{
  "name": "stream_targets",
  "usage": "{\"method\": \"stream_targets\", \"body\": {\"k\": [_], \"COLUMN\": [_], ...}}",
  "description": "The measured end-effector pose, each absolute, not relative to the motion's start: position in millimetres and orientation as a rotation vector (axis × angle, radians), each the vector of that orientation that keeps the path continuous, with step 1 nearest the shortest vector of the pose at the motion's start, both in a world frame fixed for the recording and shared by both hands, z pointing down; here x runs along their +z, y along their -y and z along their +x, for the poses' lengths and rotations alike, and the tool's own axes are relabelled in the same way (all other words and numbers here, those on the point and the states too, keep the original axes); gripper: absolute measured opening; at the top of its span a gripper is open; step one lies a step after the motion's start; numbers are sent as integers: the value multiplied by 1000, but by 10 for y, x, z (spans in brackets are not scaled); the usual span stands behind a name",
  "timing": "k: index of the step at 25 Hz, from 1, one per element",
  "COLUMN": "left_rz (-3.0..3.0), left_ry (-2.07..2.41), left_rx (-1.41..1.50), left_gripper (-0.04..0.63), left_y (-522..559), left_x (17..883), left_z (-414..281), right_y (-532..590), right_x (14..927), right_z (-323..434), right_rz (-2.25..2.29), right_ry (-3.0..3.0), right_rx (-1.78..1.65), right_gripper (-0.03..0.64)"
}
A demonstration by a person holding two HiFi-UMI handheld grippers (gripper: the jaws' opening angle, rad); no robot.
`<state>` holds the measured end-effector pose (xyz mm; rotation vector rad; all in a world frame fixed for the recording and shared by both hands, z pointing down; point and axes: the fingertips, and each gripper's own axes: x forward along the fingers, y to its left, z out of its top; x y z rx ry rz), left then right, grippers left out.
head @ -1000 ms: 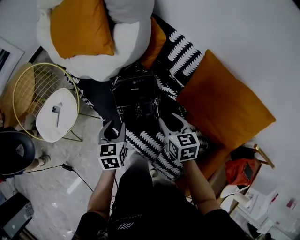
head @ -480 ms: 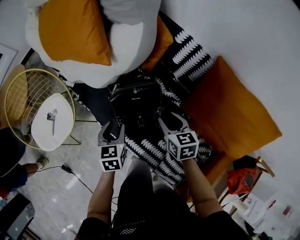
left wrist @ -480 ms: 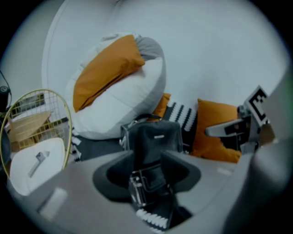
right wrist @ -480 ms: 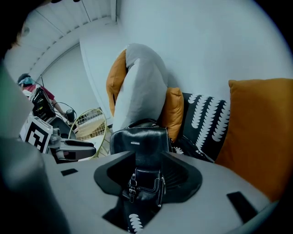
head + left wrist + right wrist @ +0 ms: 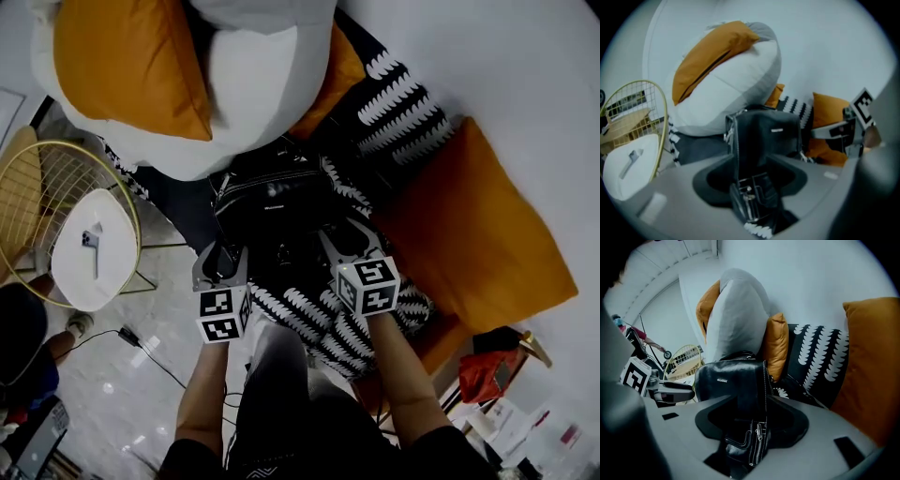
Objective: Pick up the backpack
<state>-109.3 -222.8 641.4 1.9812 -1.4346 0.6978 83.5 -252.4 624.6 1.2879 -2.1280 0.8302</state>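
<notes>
While the person holds one gripper in each hand at the front edge of the sofa, the left gripper (image 5: 223, 253) and the right gripper (image 5: 345, 240) sit side by side, each angled downward at the backpack (image 5: 272, 199).

Left gripper jaws: released, having just been opening. The left gripper view shows the backpack's left edge, with its buckle strap, standing in the gap, and the pads do not press on it.

Right gripper jaws: likewise released, having just been opening — the right gripper view shows the backpack's zipped right edge in the gap, unclamped.

The backpack is black, stands upright, and rests on a black-and-white patterned throw (image 5: 403, 98) covering the sofa seat. Just behind it lies a large white cushion (image 5: 258, 84) carrying an orange cushion (image 5: 122, 56). A smaller orange cushion (image 5: 339, 75) sits between the white cushion and the throw. To the right, a broad orange cushion (image 5: 478, 234) lies on the sofa.

Left of the sofa, on the pale floor (image 5: 141, 375), stands a small bench (image 5: 75, 272) with a gold wire frame and a white top — a small grey object (image 5: 91, 244) lies on it.
</notes>
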Motion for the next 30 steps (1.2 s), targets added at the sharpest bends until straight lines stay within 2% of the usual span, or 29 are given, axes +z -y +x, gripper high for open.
{"method": "stream_targets", "body": {"k": [9, 17, 22, 30], "left_rz": [1964, 1956, 1951, 1974], "left_ry": [1460, 1503, 1498, 1496], "left_rx": [658, 636, 650, 668], "left_gripper": [231, 214, 146, 122], "left_y": [2332, 2387, 2397, 2310], "left_x": [6643, 6706, 6753, 6699], "left_z": [-1060, -1099, -1161, -1099], "right_y": [2715, 2798, 2810, 2645], "right_x": [6598, 6771, 6817, 6664], "right_z": [833, 803, 804, 846], "right_rz": [1274, 1255, 1277, 1287], "right_ry": [2132, 2131, 2101, 2078], "right_rx": [849, 858, 835, 804], "right_gripper": [201, 221, 195, 132]}}
